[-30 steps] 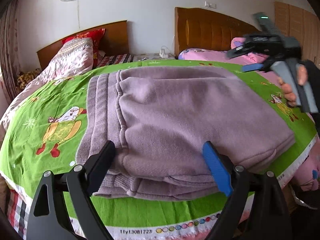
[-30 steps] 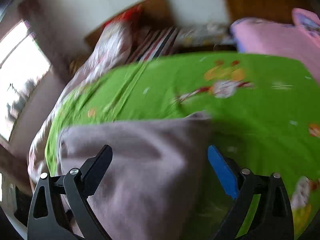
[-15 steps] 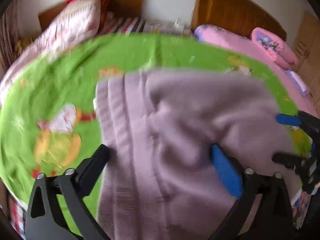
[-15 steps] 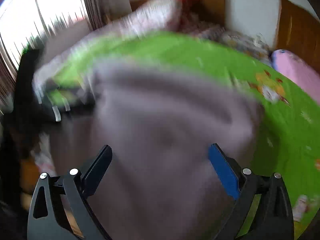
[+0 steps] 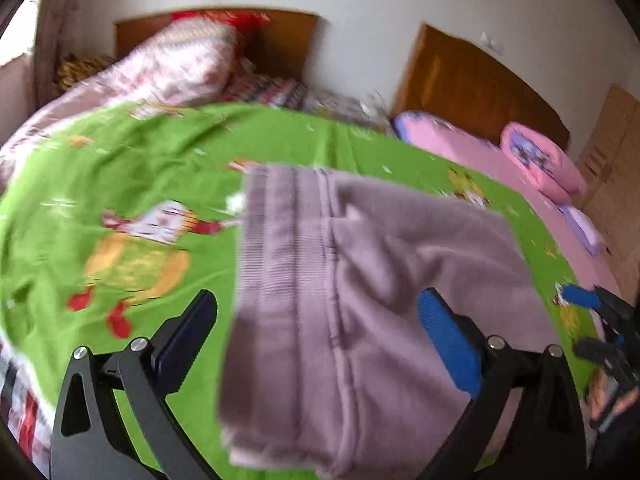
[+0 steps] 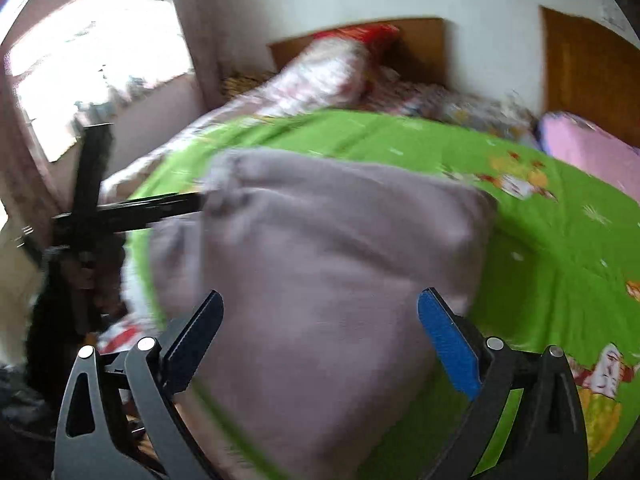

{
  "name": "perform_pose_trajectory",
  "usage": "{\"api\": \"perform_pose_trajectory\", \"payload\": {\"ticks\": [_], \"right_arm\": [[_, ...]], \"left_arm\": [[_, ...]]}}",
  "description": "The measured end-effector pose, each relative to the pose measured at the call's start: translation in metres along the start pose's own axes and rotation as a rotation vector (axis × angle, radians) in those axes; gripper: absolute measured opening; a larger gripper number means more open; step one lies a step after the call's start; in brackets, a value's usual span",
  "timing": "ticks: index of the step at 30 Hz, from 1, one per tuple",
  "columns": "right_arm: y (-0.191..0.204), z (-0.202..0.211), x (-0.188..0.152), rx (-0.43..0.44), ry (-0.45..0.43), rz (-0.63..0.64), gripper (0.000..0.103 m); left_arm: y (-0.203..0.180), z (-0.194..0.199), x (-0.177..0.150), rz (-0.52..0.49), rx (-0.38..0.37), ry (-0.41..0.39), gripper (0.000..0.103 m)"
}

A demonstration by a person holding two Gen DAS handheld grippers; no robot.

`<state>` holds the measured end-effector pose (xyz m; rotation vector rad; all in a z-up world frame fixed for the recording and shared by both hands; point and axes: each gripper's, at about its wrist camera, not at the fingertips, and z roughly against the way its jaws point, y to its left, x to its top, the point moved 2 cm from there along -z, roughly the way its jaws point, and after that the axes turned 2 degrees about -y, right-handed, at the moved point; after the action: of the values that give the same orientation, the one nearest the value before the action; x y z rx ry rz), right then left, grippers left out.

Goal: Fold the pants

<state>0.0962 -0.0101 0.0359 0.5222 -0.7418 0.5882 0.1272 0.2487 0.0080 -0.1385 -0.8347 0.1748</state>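
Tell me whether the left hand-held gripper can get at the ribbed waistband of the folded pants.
Probably yes: the left hand-held gripper is open, the waistband lies exposed just ahead, nothing covers it.

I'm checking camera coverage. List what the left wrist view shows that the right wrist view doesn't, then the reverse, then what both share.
Only the left wrist view: the pants' ribbed waistband, the pink bedding roll, and the right hand-held gripper at the frame's right edge, jaws apart.

Only the right wrist view: the bright window and the left hand-held gripper seen from outside, at the left edge.

Both: folded mauve pants lying ungripped on the green cartoon bedsheet, and wooden headboards.
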Motion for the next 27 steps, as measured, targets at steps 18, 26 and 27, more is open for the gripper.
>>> {"api": "perform_pose_trajectory", "payload": {"ticks": [18,26,27], "right_arm": [[-0.046,-0.009,-0.052,-0.049,0.083,-0.199,0.098],[0.012,0.016,-0.040,0.024,-0.053,-0.060,0.099],[0.020,0.013,-0.040,0.033,-0.039,-0.030,0.099]], "left_arm": [[0.038,-0.020,-0.029,0.150,0.036,0.035,0.102],[0.012,0.011,-0.028,0.004,0.239,-0.061,0.102],[0.012,0.013,-0.030,0.003,0.241,-0.059,0.102]]}}
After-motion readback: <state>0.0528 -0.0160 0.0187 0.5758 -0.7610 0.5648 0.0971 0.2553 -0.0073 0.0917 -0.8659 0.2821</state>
